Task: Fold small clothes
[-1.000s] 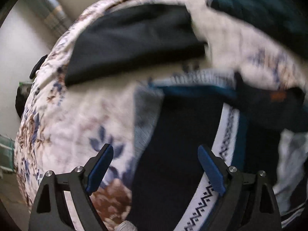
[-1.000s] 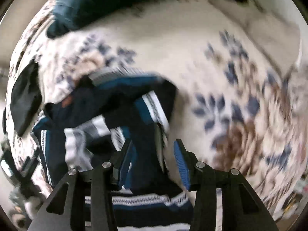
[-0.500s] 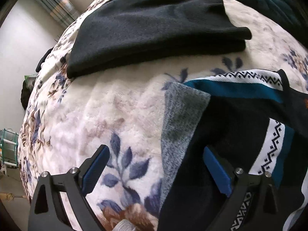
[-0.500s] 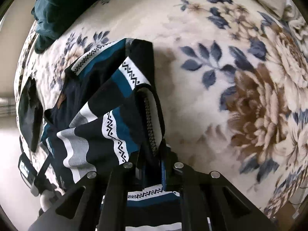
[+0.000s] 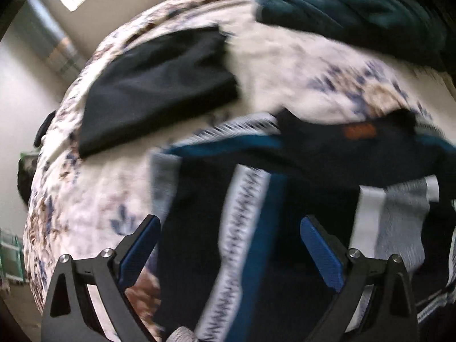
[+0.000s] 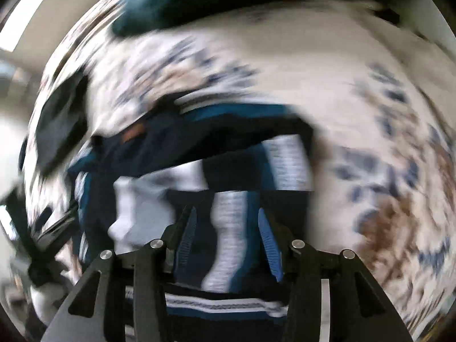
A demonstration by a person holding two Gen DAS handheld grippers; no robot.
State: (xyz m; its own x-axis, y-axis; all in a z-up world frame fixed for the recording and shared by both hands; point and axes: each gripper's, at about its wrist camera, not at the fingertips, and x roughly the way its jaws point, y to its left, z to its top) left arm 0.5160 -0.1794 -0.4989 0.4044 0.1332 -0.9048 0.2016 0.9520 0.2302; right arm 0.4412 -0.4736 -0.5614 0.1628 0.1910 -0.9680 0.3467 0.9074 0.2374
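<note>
A small navy sweater [image 5: 242, 199] with teal, white and grey patterned bands lies rumpled on the floral blanket [image 5: 94, 199]. My left gripper [image 5: 230, 245] is open wide just above its left part, holding nothing. In the right wrist view the sweater [image 6: 228, 171] fills the middle, blurred by motion. My right gripper [image 6: 228, 233] is open, with a white and navy fold of the sweater between the blue pads; no grip shows.
A folded black garment [image 5: 156, 91] lies on the blanket beyond the sweater, also at the left in the right wrist view [image 6: 62, 119]. A dark teal cloth pile [image 5: 356, 8] sits at the far edge. The blanket [image 6: 370, 156] stretches to the right.
My right gripper, shut on the sweater's edge half a second ago, has opened and let the fold drop. Both grippers have moved; both views are blurred. The left gripper stays open.
</note>
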